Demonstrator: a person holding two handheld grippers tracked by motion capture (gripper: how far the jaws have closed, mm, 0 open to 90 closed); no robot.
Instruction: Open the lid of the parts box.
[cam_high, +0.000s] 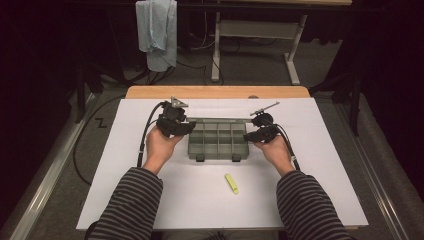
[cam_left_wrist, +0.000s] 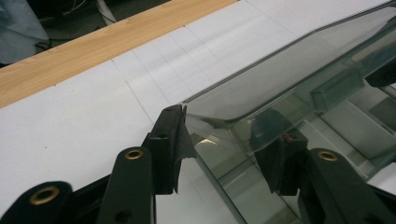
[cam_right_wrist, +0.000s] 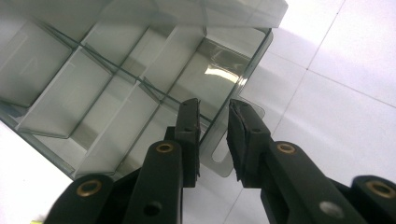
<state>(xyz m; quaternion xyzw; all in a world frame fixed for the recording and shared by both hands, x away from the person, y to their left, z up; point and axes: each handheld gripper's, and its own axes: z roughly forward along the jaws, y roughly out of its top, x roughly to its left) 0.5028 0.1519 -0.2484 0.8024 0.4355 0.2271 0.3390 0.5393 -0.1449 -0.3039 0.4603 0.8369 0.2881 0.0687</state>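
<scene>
A smoky clear compartment box (cam_high: 218, 142) sits mid-table on the white sheet, its lid (cam_high: 220, 120) standing partly raised at the back. My left gripper (cam_high: 189, 127) is at the box's left end. In the left gripper view its jaws (cam_left_wrist: 224, 140) stand apart around the lid's (cam_left_wrist: 280, 79) near corner, one pad at the corner and the other seen through the plastic. My right gripper (cam_high: 248, 136) is at the box's right end. Its jaws (cam_right_wrist: 214, 109) straddle the side wall above a handle tab (cam_right_wrist: 222, 158), one inside the box (cam_right_wrist: 93, 84), with a gap showing.
A small yellow stick (cam_high: 231, 183) lies on the white sheet (cam_high: 320, 165) in front of the box. The wooden table edge (cam_high: 217, 92) runs behind. Farther back hang a pale blue cloth (cam_high: 157, 30) and another table's legs (cam_high: 292, 65).
</scene>
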